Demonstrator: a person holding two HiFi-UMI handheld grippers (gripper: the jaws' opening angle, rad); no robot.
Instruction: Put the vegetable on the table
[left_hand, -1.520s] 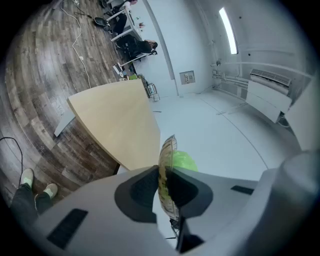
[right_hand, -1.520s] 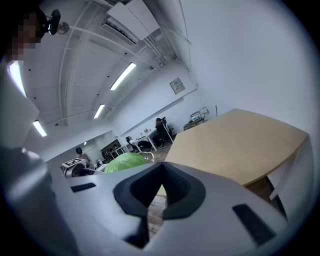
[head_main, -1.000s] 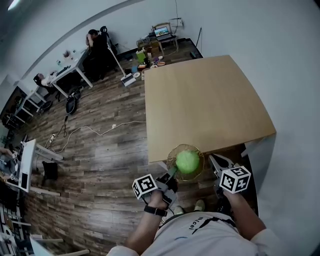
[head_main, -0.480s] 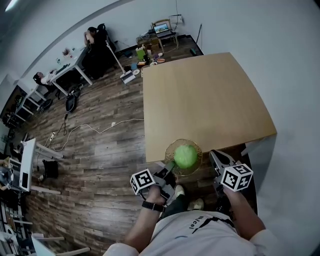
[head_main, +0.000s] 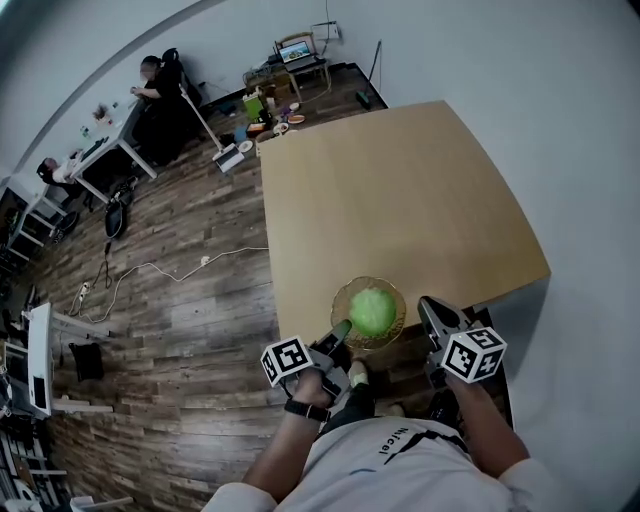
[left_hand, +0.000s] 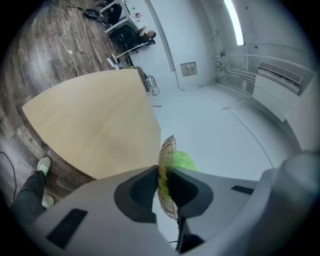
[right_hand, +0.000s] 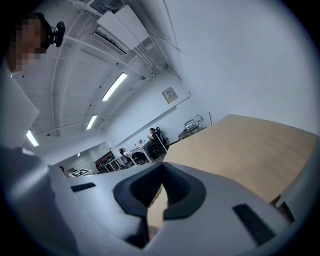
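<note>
A round green vegetable (head_main: 373, 310) lies in a clear glass bowl (head_main: 349, 296). My left gripper (head_main: 341, 332) is shut on the bowl's near rim and holds it over the near edge of the light wooden table (head_main: 400, 190). In the left gripper view the bowl (left_hand: 167, 150) stands edge-on between the pads, with the vegetable (left_hand: 182, 161) just behind it and the table (left_hand: 95, 125) to the left. My right gripper (head_main: 428, 306) hangs to the right of the bowl, jaws together and empty. The right gripper (right_hand: 159, 192) looks across the table (right_hand: 250, 145).
A white wall (head_main: 560, 120) runs along the table's right side. Wooden floor (head_main: 180, 300) with a white cable (head_main: 150, 268) lies to the left. Desks with seated people (head_main: 150, 90) stand far off. The person's shoe (left_hand: 42, 165) shows below the table edge.
The bowl with the vegetable has moved forward, from just short of the table's near edge to over it. The right gripper has kept its place beside it.
</note>
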